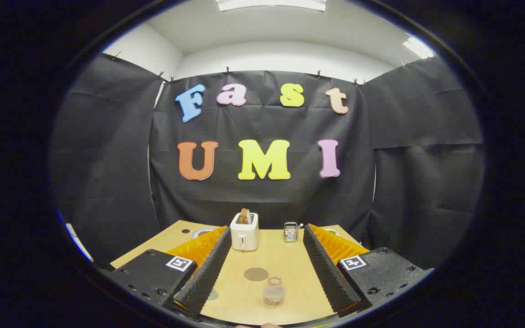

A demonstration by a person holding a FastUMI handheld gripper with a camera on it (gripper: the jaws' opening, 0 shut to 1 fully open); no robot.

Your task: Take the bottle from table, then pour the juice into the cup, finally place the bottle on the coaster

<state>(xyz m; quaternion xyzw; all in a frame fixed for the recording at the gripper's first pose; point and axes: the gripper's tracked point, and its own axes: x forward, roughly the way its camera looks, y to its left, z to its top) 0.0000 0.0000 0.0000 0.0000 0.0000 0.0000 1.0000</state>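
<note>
The gripper is spread wide and holds nothing. A small clear bottle stands upright on the wooden table between the fingers, with the round brown coaster just beyond it. No step appears done: gripping, pouring and placing all remain, and the cup cannot be identified.

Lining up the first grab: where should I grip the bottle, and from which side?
Grip the bottle on its wider body, below the narrow neck, coming straight in from the near side. It stands upright on the table between the open gripper fingers, so they can likely close on its sides. The coaster lies just beyond.
</note>
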